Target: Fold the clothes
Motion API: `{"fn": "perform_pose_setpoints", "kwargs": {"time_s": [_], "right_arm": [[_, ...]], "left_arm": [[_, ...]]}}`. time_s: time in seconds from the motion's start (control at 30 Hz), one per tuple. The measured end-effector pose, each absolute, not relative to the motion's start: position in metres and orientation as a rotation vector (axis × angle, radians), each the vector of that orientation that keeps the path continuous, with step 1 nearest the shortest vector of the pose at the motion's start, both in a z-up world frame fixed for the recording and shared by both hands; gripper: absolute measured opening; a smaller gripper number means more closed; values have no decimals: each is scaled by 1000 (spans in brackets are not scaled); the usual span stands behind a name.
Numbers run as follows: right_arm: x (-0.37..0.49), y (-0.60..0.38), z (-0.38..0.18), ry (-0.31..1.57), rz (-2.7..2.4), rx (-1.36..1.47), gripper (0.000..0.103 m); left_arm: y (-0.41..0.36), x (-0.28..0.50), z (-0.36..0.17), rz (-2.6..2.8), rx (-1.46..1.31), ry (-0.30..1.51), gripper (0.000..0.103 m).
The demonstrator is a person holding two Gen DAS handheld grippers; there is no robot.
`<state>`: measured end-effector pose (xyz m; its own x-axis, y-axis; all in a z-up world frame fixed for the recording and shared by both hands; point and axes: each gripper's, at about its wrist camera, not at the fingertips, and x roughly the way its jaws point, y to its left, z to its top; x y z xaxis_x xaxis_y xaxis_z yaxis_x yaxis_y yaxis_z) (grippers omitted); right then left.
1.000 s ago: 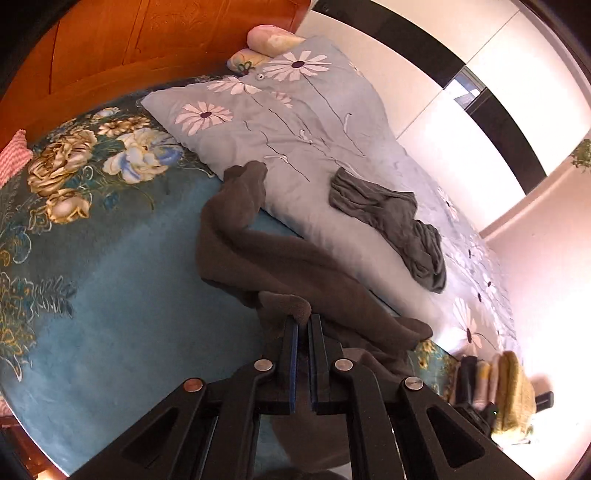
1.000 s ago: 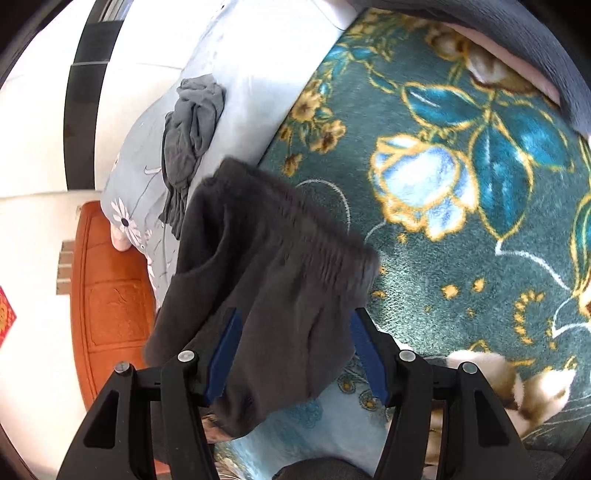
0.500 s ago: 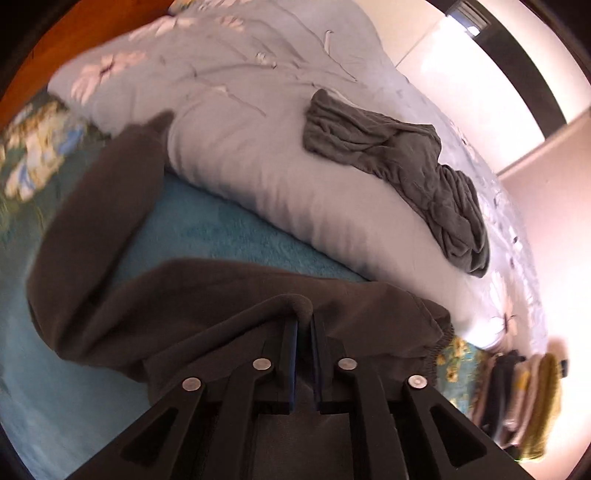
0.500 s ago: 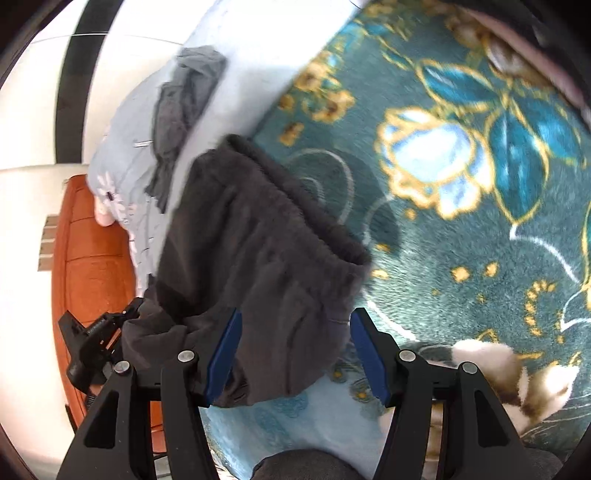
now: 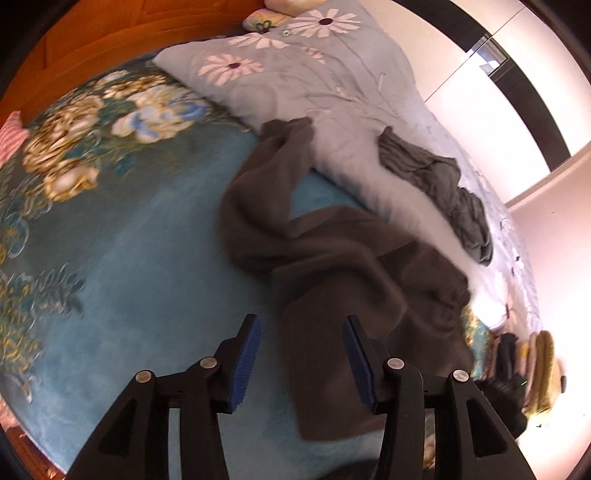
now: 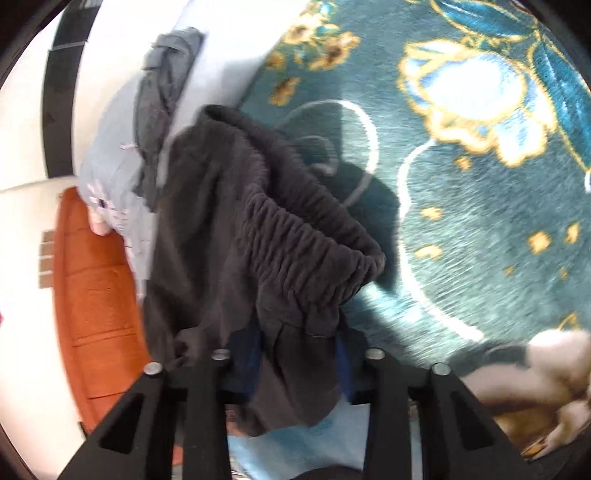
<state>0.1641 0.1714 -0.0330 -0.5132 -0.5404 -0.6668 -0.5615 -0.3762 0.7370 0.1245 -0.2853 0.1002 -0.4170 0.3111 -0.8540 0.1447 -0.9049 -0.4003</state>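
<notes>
Dark brown trousers [image 5: 332, 258] lie across the teal floral bedspread [image 5: 129, 258], one leg reaching up to the grey duvet. My left gripper [image 5: 301, 354] is open and empty just above the trousers, its blue pads apart. In the right wrist view the trousers' elastic waistband [image 6: 306, 236] is lifted and bunched between my right gripper's [image 6: 295, 363] fingers, which stand partly closed around the cloth. A second dark grey garment [image 5: 436, 184] lies crumpled on the duvet; it also shows in the right wrist view [image 6: 162, 96].
A grey daisy-print duvet [image 5: 314, 74] lies along the far side of the bed. An orange wooden headboard [image 5: 110, 33] stands behind it. A stack of folded clothes [image 5: 532, 362] sits at the right. White wardrobe doors [image 5: 480, 92] line the wall.
My left gripper has opened and let go of the trousers, then pulled back above them. My right gripper's fingers have closed in on the waistband cloth.
</notes>
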Motion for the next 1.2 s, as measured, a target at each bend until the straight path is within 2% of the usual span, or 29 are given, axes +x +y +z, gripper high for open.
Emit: {"fn": "perform_pose_setpoints", "kwargs": {"time_s": [0.07, 0.23, 0.37, 0.43, 0.6, 0.7, 0.73, 0.77, 0.83, 1.0, 1.13, 1.2], "right_arm": [[164, 176, -12, 1771, 2155, -1467, 22], [173, 226, 70, 1804, 2369, -1061, 17], [188, 247, 114, 1544, 2467, -998, 17], [198, 253, 107, 1538, 2405, -1038, 17], [229, 261, 71, 1604, 2258, -1119, 17], [235, 264, 63, 1631, 2225, -1128, 17], [234, 264, 65, 1623, 2231, -1138, 17], [234, 263, 67, 1615, 2236, -1148, 18], [234, 259, 72, 1601, 2247, -1166, 18], [230, 254, 77, 1602, 2259, -1174, 18], [238, 249, 80, 1608, 2270, -1190, 18], [244, 247, 82, 1626, 2275, -1204, 18]], "left_arm": [[-290, 139, 92, 2461, -1664, -646, 51], [-287, 163, 73, 2417, -1746, -570, 52], [-278, 166, 43, 2309, -1818, -646, 54], [-275, 161, 25, 2271, -1836, -721, 54], [-280, 145, -25, 2078, -1876, -1161, 52], [-272, 140, -37, 2037, -1890, -1196, 52], [-268, 139, -38, 2032, -1889, -1181, 43], [-265, 139, -37, 2041, -1881, -1167, 25], [-263, 140, -31, 2070, -1851, -1190, 8], [-274, 151, 13, 2193, -1754, -1178, 5], [-311, 185, 84, 2300, -1696, -1178, 5], [-327, 191, 121, 2378, -1725, -1113, 5]]}}
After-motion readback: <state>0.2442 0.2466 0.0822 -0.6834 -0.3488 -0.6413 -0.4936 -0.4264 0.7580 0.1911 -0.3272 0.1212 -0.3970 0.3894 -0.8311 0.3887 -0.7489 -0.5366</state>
